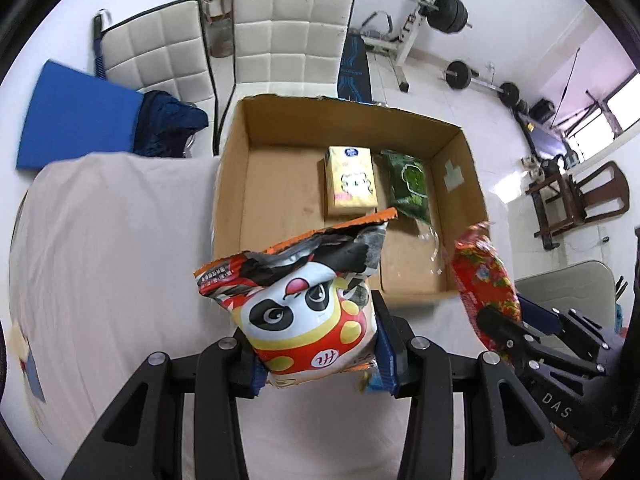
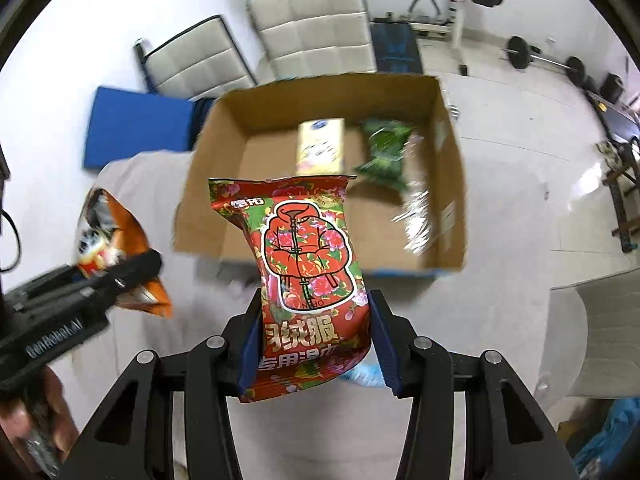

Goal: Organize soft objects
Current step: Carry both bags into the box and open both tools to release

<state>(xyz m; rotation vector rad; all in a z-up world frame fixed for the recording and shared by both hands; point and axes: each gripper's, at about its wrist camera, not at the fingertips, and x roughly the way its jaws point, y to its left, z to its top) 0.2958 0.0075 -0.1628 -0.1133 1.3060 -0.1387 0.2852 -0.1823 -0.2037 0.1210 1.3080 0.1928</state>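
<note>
My left gripper [image 1: 318, 356] is shut on a panda-printed snack bag [image 1: 304, 312], which hangs above the cloth just in front of an open cardboard box [image 1: 236, 160]. My right gripper [image 2: 316, 344] is shut on a red floral wipes pack [image 2: 308, 264], held upright over the box's near wall [image 2: 200, 184]. Inside the box lie a yellow tissue pack [image 1: 351, 180] and a green packet [image 1: 410, 180], side by side near the far right. The right wrist view catches the panda bag [image 2: 108, 232] at the left. The red pack [image 1: 484, 280] shows at the right of the left wrist view.
The box stands on a table under a white cloth [image 1: 112, 240]. Two white padded chairs [image 1: 288, 40] stand behind it, with a blue mat [image 1: 76, 116] at the left. Weight-training gear [image 1: 444, 12] and a wooden chair [image 1: 580, 200] fill the floor at the back and right.
</note>
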